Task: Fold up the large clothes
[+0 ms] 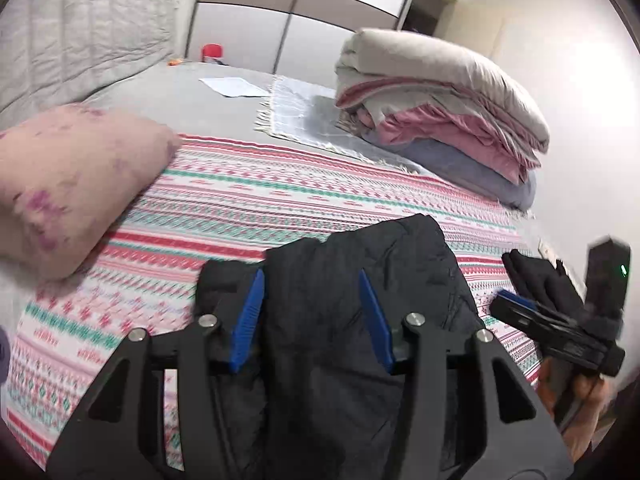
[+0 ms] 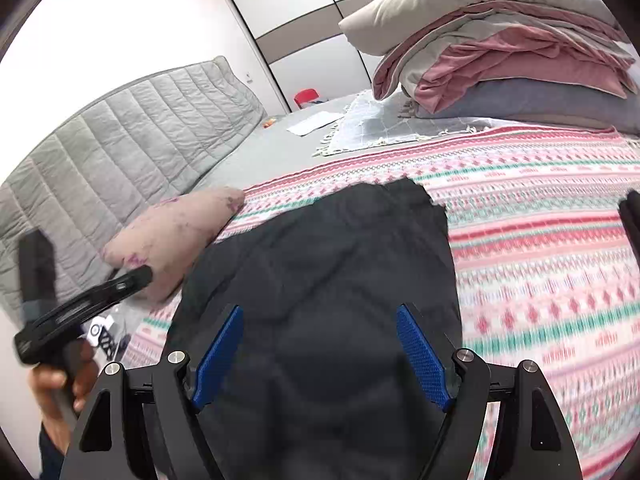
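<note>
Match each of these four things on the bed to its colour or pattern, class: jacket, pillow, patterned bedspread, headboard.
Things:
1. jacket
2. pillow
3. patterned bedspread
4. headboard

Descriptions:
A. grey, quilted
B. pink, white and green stripes
C. black, quilted
D. pale pink with purple blotches

Pairs: 1-C, 2-D, 3-B, 4-A

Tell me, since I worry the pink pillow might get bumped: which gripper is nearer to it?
Left. The left gripper reaches close beside the pink pillow; the right gripper sits farther off, over the black jacket.
</note>
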A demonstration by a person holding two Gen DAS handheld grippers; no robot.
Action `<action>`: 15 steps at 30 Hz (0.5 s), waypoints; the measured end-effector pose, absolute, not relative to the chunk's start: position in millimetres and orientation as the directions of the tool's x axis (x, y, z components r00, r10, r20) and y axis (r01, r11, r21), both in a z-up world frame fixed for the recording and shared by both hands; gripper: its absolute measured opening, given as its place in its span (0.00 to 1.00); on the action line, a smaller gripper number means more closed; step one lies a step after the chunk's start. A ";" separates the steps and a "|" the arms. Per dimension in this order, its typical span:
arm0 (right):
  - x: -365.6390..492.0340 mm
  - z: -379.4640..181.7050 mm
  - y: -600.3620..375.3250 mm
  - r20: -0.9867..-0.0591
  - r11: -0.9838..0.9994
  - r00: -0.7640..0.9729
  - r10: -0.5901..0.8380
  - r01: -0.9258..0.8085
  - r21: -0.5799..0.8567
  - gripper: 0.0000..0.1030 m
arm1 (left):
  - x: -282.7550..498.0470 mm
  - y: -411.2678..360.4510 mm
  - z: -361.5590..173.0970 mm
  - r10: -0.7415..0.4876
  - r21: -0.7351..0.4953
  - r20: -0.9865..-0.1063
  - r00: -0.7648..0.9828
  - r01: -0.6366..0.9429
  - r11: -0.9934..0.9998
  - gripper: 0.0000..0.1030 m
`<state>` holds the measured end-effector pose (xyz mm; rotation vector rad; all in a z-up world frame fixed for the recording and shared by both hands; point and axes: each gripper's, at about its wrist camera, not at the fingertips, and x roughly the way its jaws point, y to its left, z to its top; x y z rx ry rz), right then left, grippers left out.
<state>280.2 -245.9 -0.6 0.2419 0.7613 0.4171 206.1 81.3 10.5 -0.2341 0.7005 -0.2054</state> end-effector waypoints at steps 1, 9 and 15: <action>292.2 -3.3 -237.2 -0.631 0.897 0.639 0.440 -0.279 0.343 0.77 | 217.4 75.6 3.0 -0.269 -0.280 -0.633 0.726 0.110 0.954 0.49; 344.5 -67.8 -182.2 -0.754 0.937 0.561 0.342 -0.267 0.225 0.79 | 263.4 84.9 -72.3 -0.247 -0.326 -0.766 0.593 -0.027 0.945 0.50; 357.3 -88.0 -164.1 -0.785 0.945 0.534 0.315 -0.256 0.205 0.81 | 268.5 77.9 -85.1 -0.190 -0.262 -0.776 0.602 -0.033 0.965 0.51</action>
